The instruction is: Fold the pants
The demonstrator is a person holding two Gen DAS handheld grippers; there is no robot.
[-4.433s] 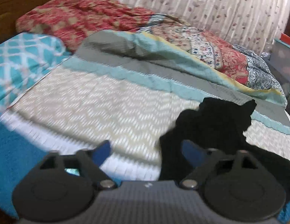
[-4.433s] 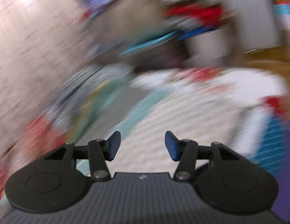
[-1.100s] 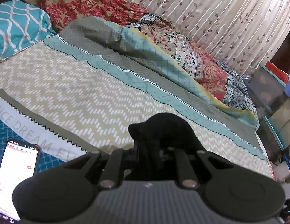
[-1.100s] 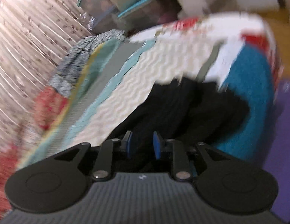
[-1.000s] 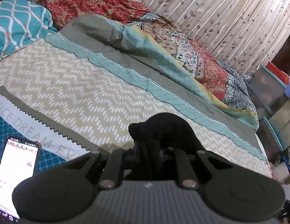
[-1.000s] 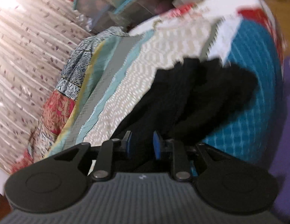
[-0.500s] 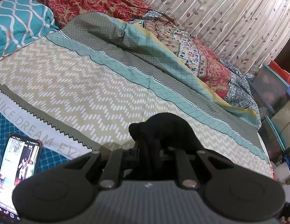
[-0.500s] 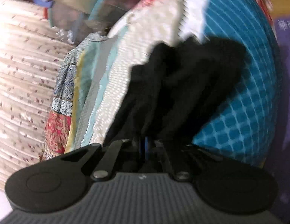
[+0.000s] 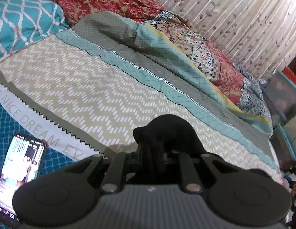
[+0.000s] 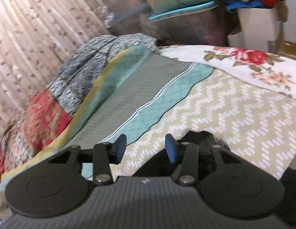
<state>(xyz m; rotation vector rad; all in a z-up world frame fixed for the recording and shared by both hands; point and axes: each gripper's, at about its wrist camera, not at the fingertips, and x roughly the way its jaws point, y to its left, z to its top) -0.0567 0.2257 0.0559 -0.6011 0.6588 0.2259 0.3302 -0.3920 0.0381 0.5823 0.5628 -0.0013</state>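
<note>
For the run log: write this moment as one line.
left gripper: shut on black pants | right gripper: opening, nothing between pads | pants on bedspread | phone beside

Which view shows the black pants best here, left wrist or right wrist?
Left wrist: the black pants bunch up clearly in the shut left gripper. The right wrist view shows only dark cloth partly hidden behind the right gripper, whose jaws are opening, nothing between them.

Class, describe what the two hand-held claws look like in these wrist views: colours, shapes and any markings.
Left claw: matt black linkage arms with silver pivot screws, two round black discs, a ribbed grey body with a small white mark. Right claw: same build, with blue fingertips.
</note>
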